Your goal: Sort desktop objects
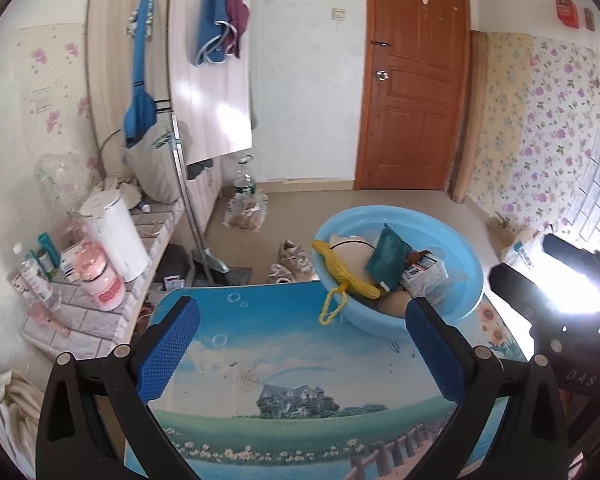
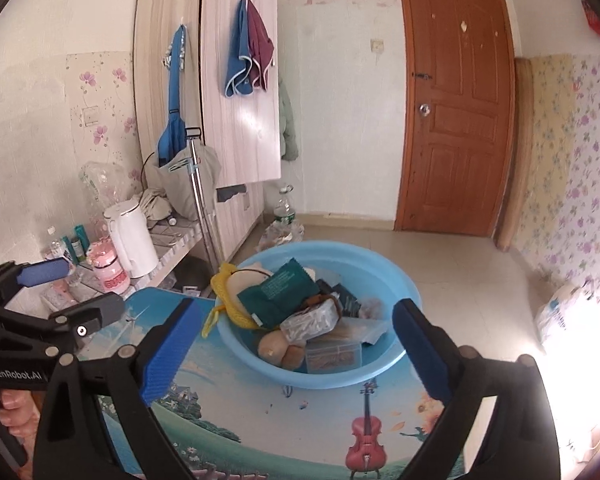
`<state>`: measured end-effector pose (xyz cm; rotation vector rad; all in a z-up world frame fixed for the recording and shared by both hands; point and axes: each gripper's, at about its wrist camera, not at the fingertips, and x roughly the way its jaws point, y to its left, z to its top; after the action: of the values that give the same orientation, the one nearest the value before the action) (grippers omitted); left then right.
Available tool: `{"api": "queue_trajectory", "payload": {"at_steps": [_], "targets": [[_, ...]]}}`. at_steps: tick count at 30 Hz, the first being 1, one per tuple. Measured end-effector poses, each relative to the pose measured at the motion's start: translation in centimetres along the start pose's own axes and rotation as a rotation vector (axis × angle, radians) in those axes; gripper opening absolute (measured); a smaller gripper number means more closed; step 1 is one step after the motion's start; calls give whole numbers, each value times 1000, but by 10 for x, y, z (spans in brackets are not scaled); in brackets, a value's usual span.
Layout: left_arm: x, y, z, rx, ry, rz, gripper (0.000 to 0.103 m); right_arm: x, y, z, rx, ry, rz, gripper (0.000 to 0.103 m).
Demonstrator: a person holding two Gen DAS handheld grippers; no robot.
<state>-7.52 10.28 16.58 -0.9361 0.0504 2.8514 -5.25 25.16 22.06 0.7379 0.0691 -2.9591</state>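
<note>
On the side shelf left of the round light-blue plastic basin (image 2: pixel 404 280) stand a pink lidded jar (image 2: pixel 110 270) and a tall white electric kettle (image 2: pixel 130 240). The left gripper (image 1: pixel 302 344), black-framed with blue textured pads, has its jaws spread wide with nothing between them, over the bare picture-printed tabletop (image 1: pixel 260 360) just short of the basin. The basin itself sits on that tabletop toward its far edge and holds the sorted things: a yellow knitted piece (image 2: pixel 230 300) draped over the basin's left rim, a dark-green foil packet (image 2: pixel 284 292) leaning across the pile at the middle, a clear plastic box of tan sticks (image 2: pixel 332 354) at the basin's near side, and two round tan lumps (image 2: pixel 276 346) beside that box. The right gripper (image 2: pixel 296 350), of the same build, also stands wide open and empty, its pads either side of the basin in its own view, clear of it.
</note>
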Motion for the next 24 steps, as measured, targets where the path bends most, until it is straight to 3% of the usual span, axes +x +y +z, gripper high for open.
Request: {"api": "queue_trajectory", "payload": {"at_steps": [4, 8, 14, 17, 24], "targets": [[-9, 6, 0, 7, 33, 89, 103, -13, 4, 2, 12, 4, -8, 103], [-13, 12, -3, -24, 25, 66, 103, -16, 6, 2, 25, 22, 18, 103], [1, 1, -13, 24, 59, 51, 103, -11, 14, -5, 13, 20, 8, 103], [20, 0, -19, 8, 92, 63, 103, 2, 14, -12, 4, 47, -26, 103], [36, -2, -25, 9, 70, 82, 103, 13, 6, -20, 38, 80, -2, 103]]}}
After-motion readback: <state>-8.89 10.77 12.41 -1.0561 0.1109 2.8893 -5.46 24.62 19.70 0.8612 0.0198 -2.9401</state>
